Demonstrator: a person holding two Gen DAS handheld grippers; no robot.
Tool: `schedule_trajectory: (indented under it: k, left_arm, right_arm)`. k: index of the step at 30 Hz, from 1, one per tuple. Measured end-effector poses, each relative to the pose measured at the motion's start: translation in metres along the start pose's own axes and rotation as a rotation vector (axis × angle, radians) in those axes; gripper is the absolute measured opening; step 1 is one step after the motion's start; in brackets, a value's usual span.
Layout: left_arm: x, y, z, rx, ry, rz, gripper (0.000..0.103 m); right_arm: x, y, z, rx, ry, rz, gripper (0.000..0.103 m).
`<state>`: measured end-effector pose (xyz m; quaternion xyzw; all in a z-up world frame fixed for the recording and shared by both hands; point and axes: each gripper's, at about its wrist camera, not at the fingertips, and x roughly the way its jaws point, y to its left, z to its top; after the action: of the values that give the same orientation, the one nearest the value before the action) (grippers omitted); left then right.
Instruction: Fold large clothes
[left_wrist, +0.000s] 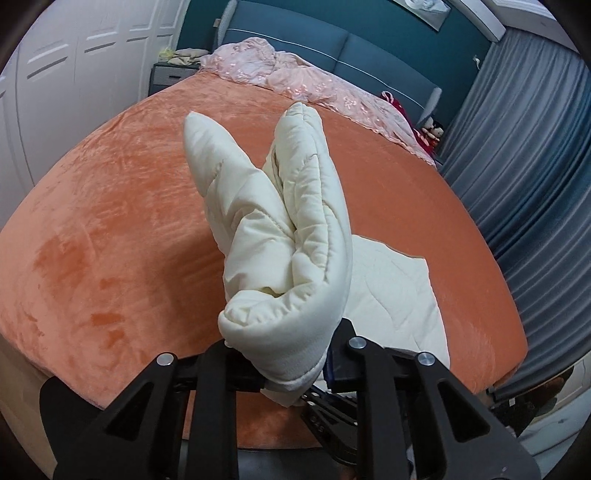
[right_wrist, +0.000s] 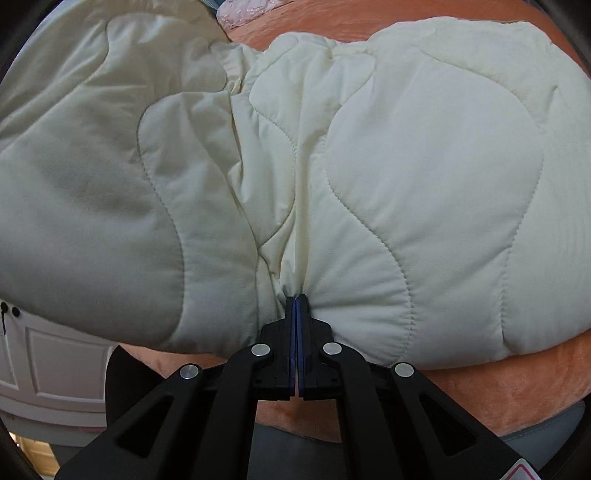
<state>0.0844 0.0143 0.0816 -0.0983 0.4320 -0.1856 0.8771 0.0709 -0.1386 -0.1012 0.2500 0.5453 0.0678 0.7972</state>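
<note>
The left tongs (left_wrist: 291, 373) are matte black plastic, built from angular linkage arms with long triangular cut-outs. Round silver pivot pins cap the joints, two on each side. Embossed lettering shows on a lower black bar, too small to read. The right tongs (right_wrist: 296, 306) share the same black linkage, the same cut-outs and four silver pins. Their fingers (right_wrist: 289, 332) carry thin blue pads on the inner faces. A red-edged label sits at the lower right corner.
</note>
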Motion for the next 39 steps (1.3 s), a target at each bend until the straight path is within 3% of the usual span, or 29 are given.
schedule_trajectory:
  k: [7,13,19,22,25,27,29,30,31,33,35,37,39]
  left_arm:
    - [0.015,-0.077,-0.006,0.193,0.025,-0.047,0.020]
    - [0.047,-0.118,-0.014,0.266,0.101,-0.078,0.020]
    - [0.088,-0.148,-0.037,0.298,0.229,-0.074,0.021]
    - [0.103,-0.151,-0.049,0.285,0.297,-0.072,0.027]
    - [0.092,-0.148,-0.051,0.255,0.310,-0.108,0.050]
    - [0.071,-0.142,-0.046,0.196,0.298,-0.171,0.066]
    - [0.045,-0.134,-0.037,0.157,0.255,-0.207,0.070]
    - [0.033,-0.130,-0.031,0.148,0.228,-0.210,0.070]
    - [0.022,-0.124,-0.025,0.138,0.195,-0.194,0.070]
    - [0.010,-0.111,-0.012,0.134,0.131,-0.097,0.070]
    - [0.008,-0.098,-0.003,0.149,0.087,0.028,0.070]
    - [0.011,-0.077,0.001,0.130,0.082,0.125,0.070]
    - [0.015,-0.062,0.001,0.090,0.111,0.145,0.070]
  right_arm:
    - [-0.042,-0.029,-0.009,0.067,-0.014,0.078,0.000]
    - [-0.094,-0.077,-0.032,0.090,-0.071,-0.026,0.005]
    - [-0.124,-0.122,-0.052,0.168,-0.078,-0.117,0.007]
    - [-0.140,-0.124,-0.056,0.177,-0.101,-0.186,0.008]
    - [-0.168,-0.131,-0.049,0.152,-0.168,-0.255,0.010]
    - [-0.192,-0.134,-0.044,0.141,-0.227,-0.271,0.012]
    - [-0.213,-0.131,-0.035,0.129,-0.286,-0.269,0.016]
    - [-0.223,-0.128,-0.030,0.122,-0.311,-0.261,0.022]
    - [-0.230,-0.126,-0.023,0.112,-0.333,-0.248,0.032]
    - [-0.238,-0.115,-0.012,0.079,-0.364,-0.218,0.040]
    - [-0.241,-0.101,-0.002,0.039,-0.385,-0.184,0.040]
    - [-0.244,-0.085,0.007,-0.004,-0.396,-0.144,0.045]
    - [-0.245,-0.075,0.018,-0.045,-0.396,-0.117,0.050]
